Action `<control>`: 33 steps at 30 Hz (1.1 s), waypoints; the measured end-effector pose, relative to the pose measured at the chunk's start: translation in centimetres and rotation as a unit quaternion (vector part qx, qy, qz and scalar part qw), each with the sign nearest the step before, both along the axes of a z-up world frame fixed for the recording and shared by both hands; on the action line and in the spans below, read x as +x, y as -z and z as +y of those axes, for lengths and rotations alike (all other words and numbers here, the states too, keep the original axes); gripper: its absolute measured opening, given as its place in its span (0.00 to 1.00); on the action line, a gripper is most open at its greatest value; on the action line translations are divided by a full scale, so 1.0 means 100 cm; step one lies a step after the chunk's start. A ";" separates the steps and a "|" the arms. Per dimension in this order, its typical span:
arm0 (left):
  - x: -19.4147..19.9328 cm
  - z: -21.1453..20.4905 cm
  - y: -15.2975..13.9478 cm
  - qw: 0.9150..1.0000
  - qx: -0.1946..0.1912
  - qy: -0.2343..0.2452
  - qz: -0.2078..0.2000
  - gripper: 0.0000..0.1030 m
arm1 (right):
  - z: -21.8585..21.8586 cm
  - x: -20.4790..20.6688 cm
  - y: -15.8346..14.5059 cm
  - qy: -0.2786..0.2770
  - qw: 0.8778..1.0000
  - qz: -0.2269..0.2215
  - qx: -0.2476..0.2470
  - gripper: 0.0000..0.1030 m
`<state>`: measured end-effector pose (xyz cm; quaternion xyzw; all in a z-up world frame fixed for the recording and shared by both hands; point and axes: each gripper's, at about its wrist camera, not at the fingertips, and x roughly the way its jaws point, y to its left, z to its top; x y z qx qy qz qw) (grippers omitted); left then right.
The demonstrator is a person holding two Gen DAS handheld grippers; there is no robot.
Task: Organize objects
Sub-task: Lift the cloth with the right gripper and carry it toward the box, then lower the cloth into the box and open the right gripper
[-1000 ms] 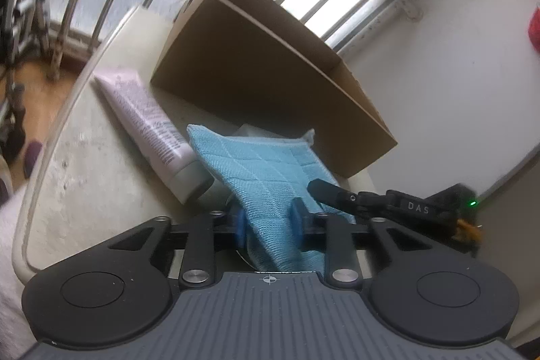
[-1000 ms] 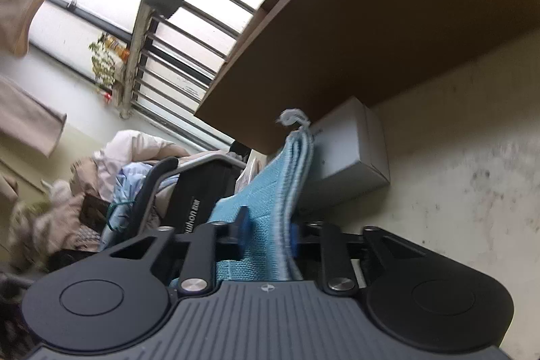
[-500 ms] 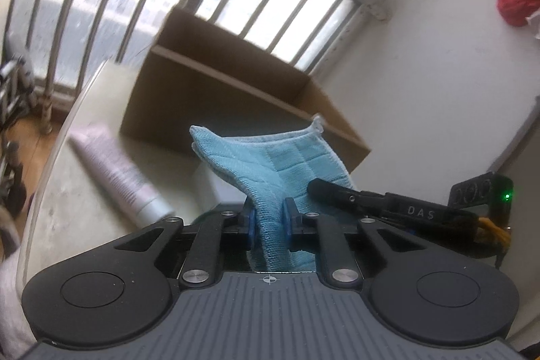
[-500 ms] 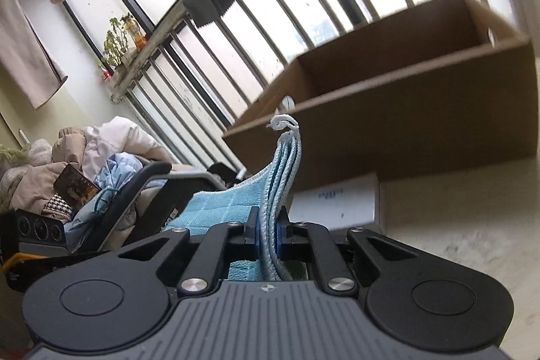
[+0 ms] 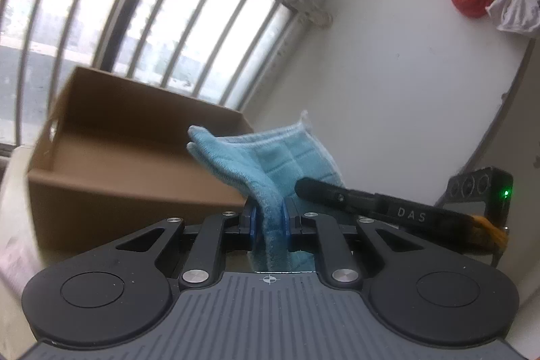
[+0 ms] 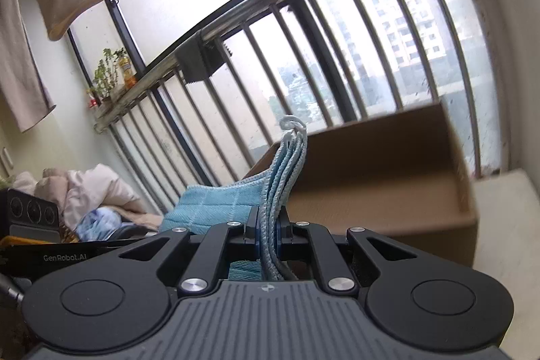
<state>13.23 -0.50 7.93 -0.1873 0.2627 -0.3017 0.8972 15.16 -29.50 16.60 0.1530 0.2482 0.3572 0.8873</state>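
Now we hold the blue cloth [image 5: 287, 164] between both grippers. Our left gripper [image 5: 269, 221] has its jaws pressed together on one edge of the cloth, and the fabric stands up from the blue pads [image 5: 252, 223] and bends to the left. Our right gripper [image 6: 267, 231] pinches the other edge, where we see the folded layers [image 6: 287, 164] side by side, with a white thread loop [image 6: 291, 123] on top. In the left view, the right gripper's black finger [image 5: 341, 196] crosses in front of the cloth. Beyond the cloth the open cardboard box [image 5: 111, 144] stands on the pale table [image 6: 506, 225], in front of the window bars [image 6: 337, 56].
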 end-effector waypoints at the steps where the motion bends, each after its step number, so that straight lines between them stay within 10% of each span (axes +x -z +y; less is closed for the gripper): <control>1: 0.008 -0.003 -0.004 1.000 0.000 0.003 0.004 0.12 | -0.002 0.009 -0.004 0.002 1.000 0.002 -0.001 0.09; 10: 0.124 -0.044 -0.017 0.996 0.046 0.019 0.080 0.12 | -0.004 0.118 -0.006 0.016 0.997 0.069 -0.033 0.09; 19: 0.247 -0.083 0.031 0.973 0.102 0.014 0.208 0.12 | 0.013 0.221 0.041 0.044 0.980 0.148 -0.126 0.09; 33: 0.317 -0.092 0.075 0.956 0.141 -0.008 0.256 0.12 | 0.047 0.298 0.084 0.065 0.957 0.170 -0.226 0.09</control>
